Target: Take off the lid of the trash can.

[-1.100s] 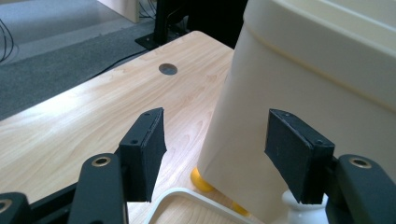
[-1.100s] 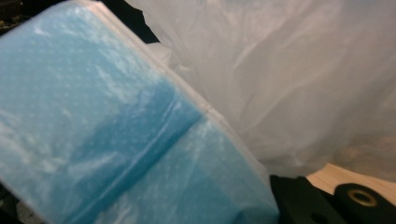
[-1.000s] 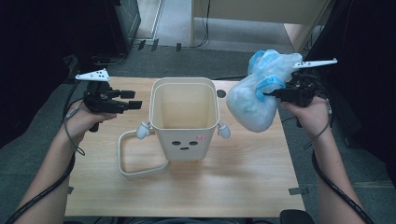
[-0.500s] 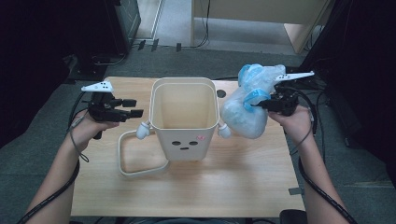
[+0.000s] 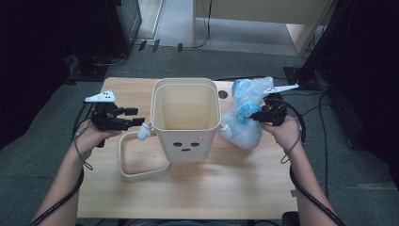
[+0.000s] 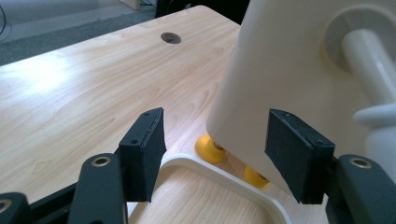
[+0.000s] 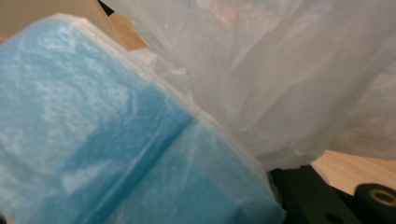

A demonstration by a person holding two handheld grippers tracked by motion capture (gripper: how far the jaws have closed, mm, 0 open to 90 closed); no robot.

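Here, the left gripper (image 5: pixel 137 117) hangs with its jaws spread wide and empty, just beside the left pivot knob of the cream, square plastic bin (image 5: pixel 186 137) with a small face on its front. The right gripper (image 5: pixel 250 114) is clamped on the crumpled blue-and-clear plastic bag (image 5: pixel 246 127), which rests on the pale wooden table (image 5: pixel 211 188), touching the bin's right side.
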